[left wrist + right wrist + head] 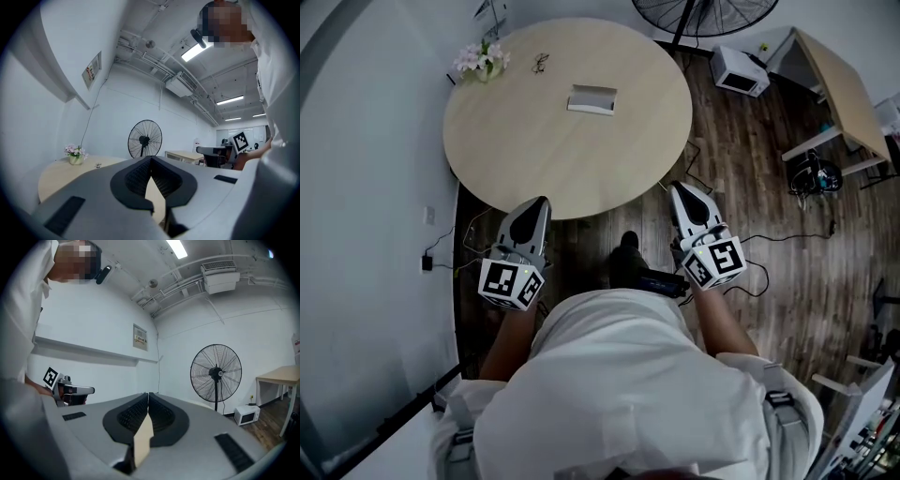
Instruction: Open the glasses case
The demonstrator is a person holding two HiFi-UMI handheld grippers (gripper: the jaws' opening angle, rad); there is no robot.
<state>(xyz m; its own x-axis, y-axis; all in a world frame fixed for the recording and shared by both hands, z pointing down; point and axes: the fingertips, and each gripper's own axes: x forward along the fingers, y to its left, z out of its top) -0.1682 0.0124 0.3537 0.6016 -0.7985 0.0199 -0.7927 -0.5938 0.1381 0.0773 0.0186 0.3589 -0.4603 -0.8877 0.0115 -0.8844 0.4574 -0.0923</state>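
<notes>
pale grey and flat, the glasses case (pixel 592 98) lies on the far half of the round wooden table (pixel 516 159), a little right of the middle, with its long side across the head view. it looks closed, though it is too small here to make out a seam or hinge. beyond it to the left a pair of glasses (pixel 541 63) rests on the wood, apart from the case. a small pot of flowers (pixel 483 59) stands at the far left rim. nothing touches the case.

both tools are well short of it, hovering at the near edge of the table. the left gripper (pixel 539 202) has its jaws together at the tips with nothing between them; only a sliver of tabletop shows through the lower gap in its own view. the right gripper (pixel 679 188) is likewise tip to tip and empty.

the step in hand is, i judge, the reach, and the task is barely begun. to do it well, both pairs of jaws likely need to spread before they arrive. one gripper should pin the base against the table so the light case does not skate across the smooth wood. the other should catch the lid's front lip and lift it away from the hinge. which long edge carries the hinge cannot be read from here, so a closer look first is wise. the approach should keep clear of the glasses.
</notes>
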